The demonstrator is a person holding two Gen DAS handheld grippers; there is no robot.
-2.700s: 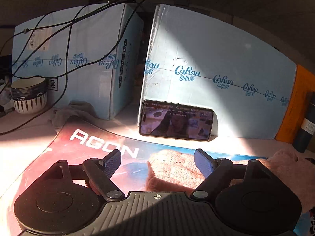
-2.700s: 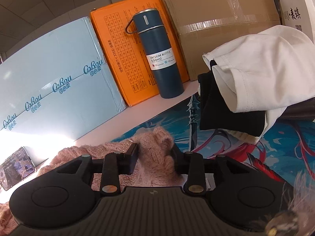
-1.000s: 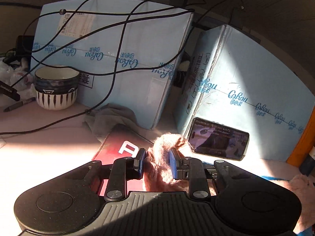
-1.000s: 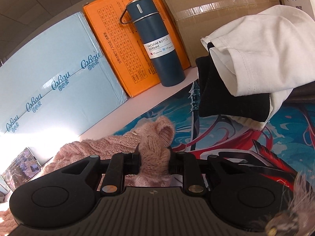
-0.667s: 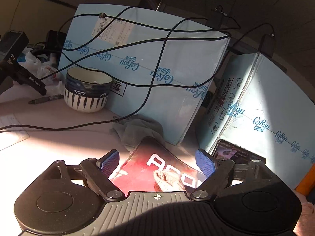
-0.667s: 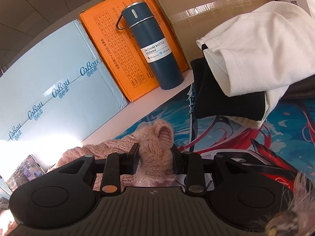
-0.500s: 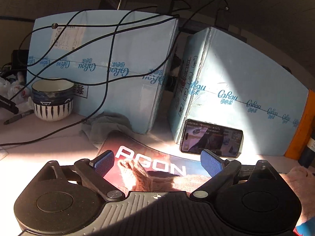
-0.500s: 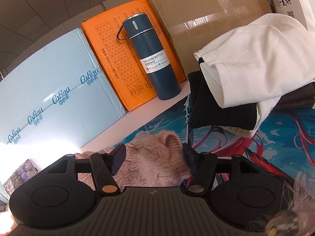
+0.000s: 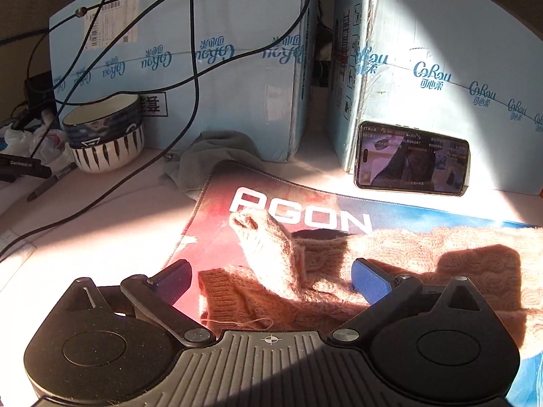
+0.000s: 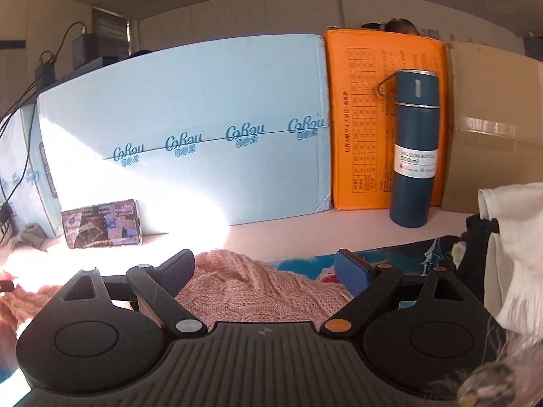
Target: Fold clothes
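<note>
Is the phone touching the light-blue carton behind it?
Touching. The left wrist view shows the phone propped on its long edge, leaning back against the face of the light-blue carton, no gap visible.

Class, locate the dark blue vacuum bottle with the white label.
In the right wrist view the dark blue vacuum bottle stands upright at the right, in front of the orange box, beside the brown cardboard box.
</note>
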